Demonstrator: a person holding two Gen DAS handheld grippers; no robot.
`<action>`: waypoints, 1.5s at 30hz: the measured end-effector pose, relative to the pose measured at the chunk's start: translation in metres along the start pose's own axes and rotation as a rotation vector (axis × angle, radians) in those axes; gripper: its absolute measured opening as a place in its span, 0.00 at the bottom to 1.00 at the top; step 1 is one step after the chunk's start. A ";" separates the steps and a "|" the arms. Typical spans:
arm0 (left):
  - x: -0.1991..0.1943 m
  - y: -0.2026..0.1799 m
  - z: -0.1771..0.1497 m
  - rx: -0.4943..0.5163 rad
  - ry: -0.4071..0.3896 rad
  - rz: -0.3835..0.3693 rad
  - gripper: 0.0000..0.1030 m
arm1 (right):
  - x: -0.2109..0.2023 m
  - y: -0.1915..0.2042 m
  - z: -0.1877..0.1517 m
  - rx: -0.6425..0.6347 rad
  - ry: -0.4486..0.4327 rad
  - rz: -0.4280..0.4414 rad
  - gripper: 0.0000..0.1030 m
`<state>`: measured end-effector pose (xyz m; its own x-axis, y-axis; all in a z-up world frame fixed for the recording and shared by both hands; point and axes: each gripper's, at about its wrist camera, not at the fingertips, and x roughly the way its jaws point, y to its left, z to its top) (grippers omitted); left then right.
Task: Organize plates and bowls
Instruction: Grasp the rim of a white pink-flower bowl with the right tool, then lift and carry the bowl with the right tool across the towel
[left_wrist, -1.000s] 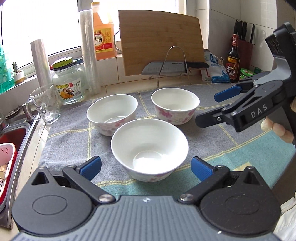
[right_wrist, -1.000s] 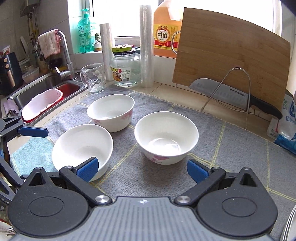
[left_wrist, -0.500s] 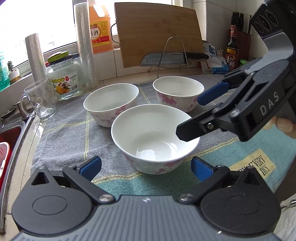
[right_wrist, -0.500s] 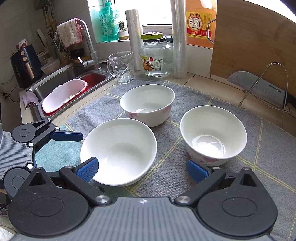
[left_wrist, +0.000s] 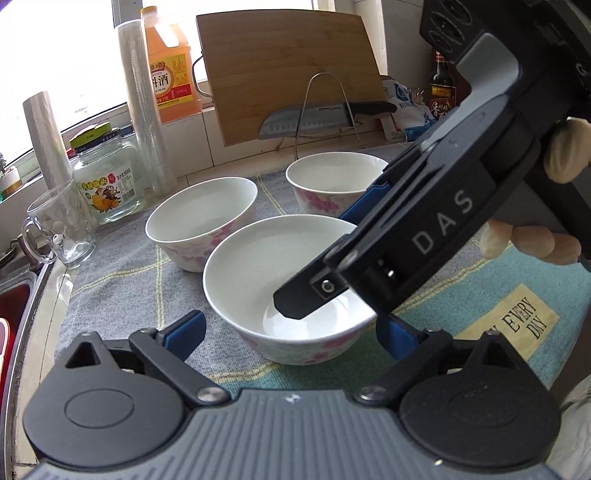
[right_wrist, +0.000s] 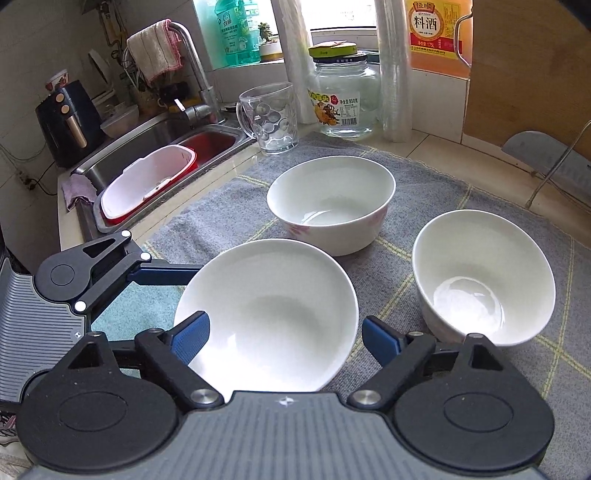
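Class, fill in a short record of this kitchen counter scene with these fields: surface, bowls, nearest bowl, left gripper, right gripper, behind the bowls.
surface: grey checked mat on the counter
bowls: three white bowls, all upright and empty
nearest bowl: nearest bowl sits between both grippers
left gripper: left gripper straddles it, jaws closing
right gripper: right gripper over its rim, one finger inside, jaws closing
behind the bowls: glass mug, jar, cutting board, knife
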<state>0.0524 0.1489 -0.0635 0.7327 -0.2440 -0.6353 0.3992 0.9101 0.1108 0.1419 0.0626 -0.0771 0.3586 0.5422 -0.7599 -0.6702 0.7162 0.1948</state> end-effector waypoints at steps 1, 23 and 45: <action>0.000 0.000 0.000 0.001 0.001 -0.005 0.90 | 0.001 -0.001 0.001 0.001 0.002 0.007 0.84; -0.001 0.002 0.006 0.015 0.010 -0.051 0.87 | -0.006 -0.006 0.005 0.036 0.005 0.045 0.79; 0.003 -0.058 0.040 0.130 -0.023 -0.253 0.87 | -0.086 -0.040 -0.046 0.161 -0.038 -0.091 0.79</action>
<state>0.0535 0.0822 -0.0410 0.6125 -0.4671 -0.6377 0.6374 0.7690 0.0490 0.1085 -0.0331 -0.0481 0.4392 0.4863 -0.7554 -0.5226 0.8222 0.2254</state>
